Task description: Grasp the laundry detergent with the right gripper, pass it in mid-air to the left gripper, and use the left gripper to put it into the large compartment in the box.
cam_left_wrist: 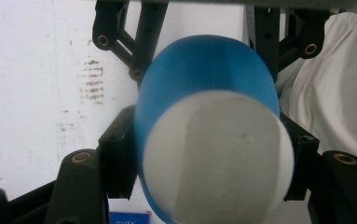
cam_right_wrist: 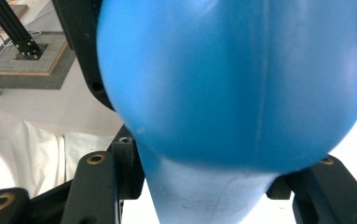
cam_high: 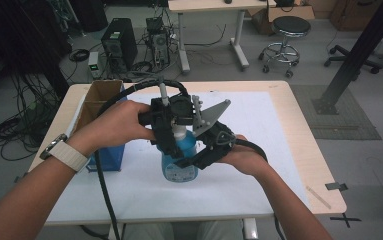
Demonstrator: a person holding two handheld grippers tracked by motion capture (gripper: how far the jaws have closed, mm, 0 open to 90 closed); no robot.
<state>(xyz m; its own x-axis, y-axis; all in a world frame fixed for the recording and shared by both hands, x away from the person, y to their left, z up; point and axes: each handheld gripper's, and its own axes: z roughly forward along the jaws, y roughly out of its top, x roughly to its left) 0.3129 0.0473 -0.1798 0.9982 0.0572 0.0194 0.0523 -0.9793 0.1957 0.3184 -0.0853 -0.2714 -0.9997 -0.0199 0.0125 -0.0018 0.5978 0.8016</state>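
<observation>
A blue bottle (cam_high: 180, 167) with a white cap (cam_high: 179, 131) stands on the white mat (cam_high: 259, 130) near the middle of the table. My left gripper (cam_high: 170, 137) comes in from the left and reaches down over the bottle's top. In the left gripper view its pads press both sides of the white cap (cam_left_wrist: 213, 154), so the left gripper (cam_left_wrist: 209, 158) is shut on it. My right gripper (cam_high: 193, 160) comes from the right and is shut on the bottle's body. In the right gripper view the blue bottle (cam_right_wrist: 232, 84) bulges beyond the right gripper (cam_right_wrist: 204, 186).
An open cardboard box (cam_high: 99, 97) stands at the table's left edge, with a blue box (cam_high: 111, 157) in front of it. A strip of tape (cam_high: 319, 196) lies at the front right corner. Computers, cables and a stool (cam_high: 286, 30) are on the floor beyond.
</observation>
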